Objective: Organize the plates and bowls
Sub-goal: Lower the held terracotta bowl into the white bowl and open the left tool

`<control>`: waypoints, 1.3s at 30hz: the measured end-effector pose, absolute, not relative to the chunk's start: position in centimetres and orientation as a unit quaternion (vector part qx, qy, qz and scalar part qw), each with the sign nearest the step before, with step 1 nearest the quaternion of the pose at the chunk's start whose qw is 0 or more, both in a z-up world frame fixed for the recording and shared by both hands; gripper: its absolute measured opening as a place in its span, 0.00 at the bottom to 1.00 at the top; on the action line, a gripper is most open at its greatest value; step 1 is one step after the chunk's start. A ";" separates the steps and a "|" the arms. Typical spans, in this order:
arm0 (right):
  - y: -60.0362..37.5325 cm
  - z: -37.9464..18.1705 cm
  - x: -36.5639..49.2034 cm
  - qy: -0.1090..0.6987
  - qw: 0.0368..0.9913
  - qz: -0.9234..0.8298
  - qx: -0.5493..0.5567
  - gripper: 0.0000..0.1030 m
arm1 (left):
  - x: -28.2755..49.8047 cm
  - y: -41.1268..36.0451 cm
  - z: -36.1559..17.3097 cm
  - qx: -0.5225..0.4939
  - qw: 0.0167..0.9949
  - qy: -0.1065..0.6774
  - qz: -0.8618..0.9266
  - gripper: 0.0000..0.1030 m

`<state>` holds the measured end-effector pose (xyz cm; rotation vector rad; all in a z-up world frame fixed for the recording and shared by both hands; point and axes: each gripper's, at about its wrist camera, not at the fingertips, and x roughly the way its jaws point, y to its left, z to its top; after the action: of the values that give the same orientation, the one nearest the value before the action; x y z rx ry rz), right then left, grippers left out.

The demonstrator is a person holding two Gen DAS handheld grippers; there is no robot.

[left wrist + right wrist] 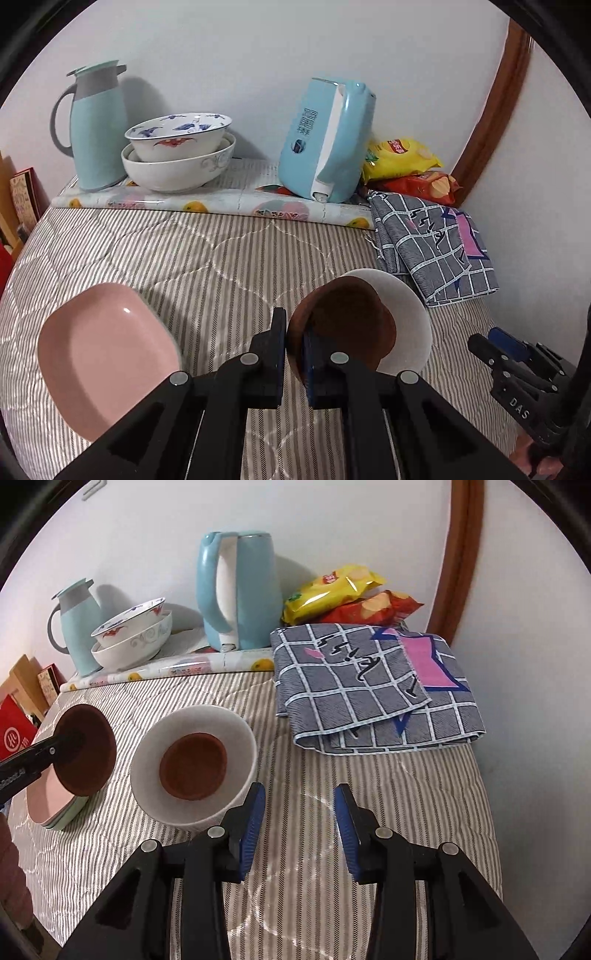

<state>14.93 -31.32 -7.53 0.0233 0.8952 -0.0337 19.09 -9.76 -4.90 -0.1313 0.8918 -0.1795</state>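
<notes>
Brown bowl, held point(343, 325): being gripped at its rim by the left gripper point(294, 350), tilted on edge, lifted clear of the striped quilted cover point(207, 251); in the right wrist view it is being held over the plate stack.
Left jaws: being kept narrow, one pad inside the bowl wall and one outside.
White bowl point(194, 762): being left upright on the striped cover, just right of the held bowl.
Second brown bowl point(192, 768): being carried inside the white bowl, sitting on its bottom.
Plate stack: pink plate point(103, 354) being shown on top; a pale green plate point(68, 818) being seen under it at the stack's edge, at the left of the surface.
Right gripper point(299, 829): being held low over the cover, just right of the white bowl; left finger close to the bowl's rim, contact cannot be told.
Right jaws: being held wide, nothing between the blue pads.
Patterned bowls point(179, 151): two being kept nested on the fruit-print mat point(221, 201) at the back, by the wall.
Thermos jug point(94, 125): pale blue, being stood upright just left of the nested bowls.
Kettle point(238, 590): pale blue, being stood on the same mat, right of the bowls.
Checked cloth point(369, 686): folded, being left at the right, well apart from the bowls.
Snack bags point(343, 598): yellow and red, being lain behind the cloth.
</notes>
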 end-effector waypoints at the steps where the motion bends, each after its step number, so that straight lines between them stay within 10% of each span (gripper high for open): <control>1: -31.5 -7.5 14.9 0.433 0.901 -0.017 0.011 0.38 | 19.3 -10.0 -4.9 -0.063 0.896 0.431 -0.089 0.08; 39: -35.3 -10.2 15.3 0.454 0.889 -0.050 0.044 0.39 | 23.8 -16.1 -10.3 -0.039 0.859 0.493 -0.131 0.08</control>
<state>15.31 -35.27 -10.15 0.0911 0.9424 -0.1034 23.79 -16.15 -10.32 -0.0821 1.0344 -0.2748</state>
